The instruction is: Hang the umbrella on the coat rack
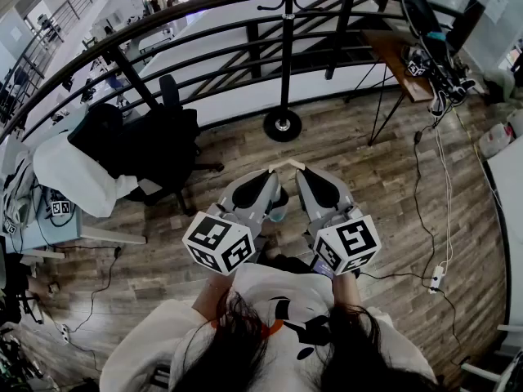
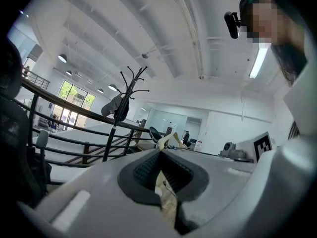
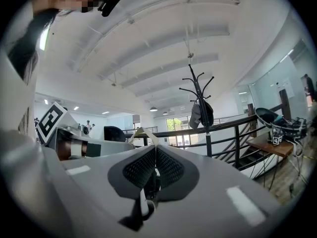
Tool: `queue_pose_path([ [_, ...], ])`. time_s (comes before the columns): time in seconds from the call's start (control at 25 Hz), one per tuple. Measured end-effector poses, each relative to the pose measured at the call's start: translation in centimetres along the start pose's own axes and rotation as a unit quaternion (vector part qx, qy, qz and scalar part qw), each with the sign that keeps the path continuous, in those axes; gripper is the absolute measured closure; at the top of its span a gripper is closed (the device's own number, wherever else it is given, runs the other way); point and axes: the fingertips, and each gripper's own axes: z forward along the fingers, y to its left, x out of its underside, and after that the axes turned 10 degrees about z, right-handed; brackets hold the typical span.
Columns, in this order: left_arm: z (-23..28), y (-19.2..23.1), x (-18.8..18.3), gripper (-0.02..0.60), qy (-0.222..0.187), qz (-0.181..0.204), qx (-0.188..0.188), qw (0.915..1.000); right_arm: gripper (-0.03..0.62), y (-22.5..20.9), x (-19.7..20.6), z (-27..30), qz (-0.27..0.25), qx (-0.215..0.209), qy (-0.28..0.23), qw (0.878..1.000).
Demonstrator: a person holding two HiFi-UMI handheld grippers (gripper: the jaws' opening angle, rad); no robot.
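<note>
The coat rack [image 1: 286, 51] stands on the far side of the floor, against the black railing [image 1: 163, 35], with its round base [image 1: 283, 125] on the planks. A grey and dark bundle hangs high on it, just under the hooks. It is too small to be sure of, but it appears to be the folded umbrella [image 3: 200, 114]. Its long axis runs up and down, close along the pole, and its lower end points at the floor. In the left gripper view the umbrella [image 2: 117, 108] hangs the same way, on the rack [image 2: 130, 86].

The floor [image 1: 384, 178] is wood plank. A black office chair [image 1: 159, 145] draped in dark cloth stands to the left, and a white cloth [image 1: 78, 178] lies over a desk beside it. A wooden table [image 1: 400, 60] stands far right, and a cable runs down to a power strip [image 1: 436, 278] on the right. Overhead is a white beamed ceiling with lamps.

The person holds both grippers out in front, side by side and pointing away toward the rack, well apart from it. The tips lean in toward each other. The left gripper [image 1: 276, 169] has its jaws closed together with nothing between them, as its own view [image 2: 167, 139] shows. The right gripper [image 1: 296, 167] is likewise closed and empty [image 3: 142, 132]. White sleeves show behind the marker cubes.
</note>
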Motion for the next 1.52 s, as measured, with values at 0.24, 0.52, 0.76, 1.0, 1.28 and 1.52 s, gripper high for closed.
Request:
queue_pose_path([
  [0.24,0.3,-1.4,0.4,0.581,0.005,-0.004,0.011,0.9999,0.566,-0.3,0.1,-0.7,0.003,-0.005,-0.006,1.000],
  [0.52,0.4,-1.5,0.3,0.581,0.010,0.001,0.012,0.9999,0.566,-0.5,-0.3,-0.4,0.006,-0.012,-0.017,1.000],
  [0.76,0.6,-0.3,0.1,0.581,0.011,0.003,0.002,0.9999,0.566,-0.7,-0.4,0.5,0.011,-0.016,-0.018,1.000],
  [1.0,2.3,1.7,0.7,0.581,0.016,-0.013,0.001,0.9998,0.566,-1.8,0.2,2.6,0.007,-0.019,-0.002,1.000],
  [1.28,6.3,5.1,0.8,0.581,0.017,-0.040,0.019,0.9989,0.566,-4.3,-0.3,7.3,-0.006,-0.020,0.004,1.000],
  [1.52,10.9,9.4,0.2,0.581,0.030,-0.042,0.027,0.9983,0.566,-7.9,-1.6,12.7,-0.004,-0.008,0.009,1.000],
])
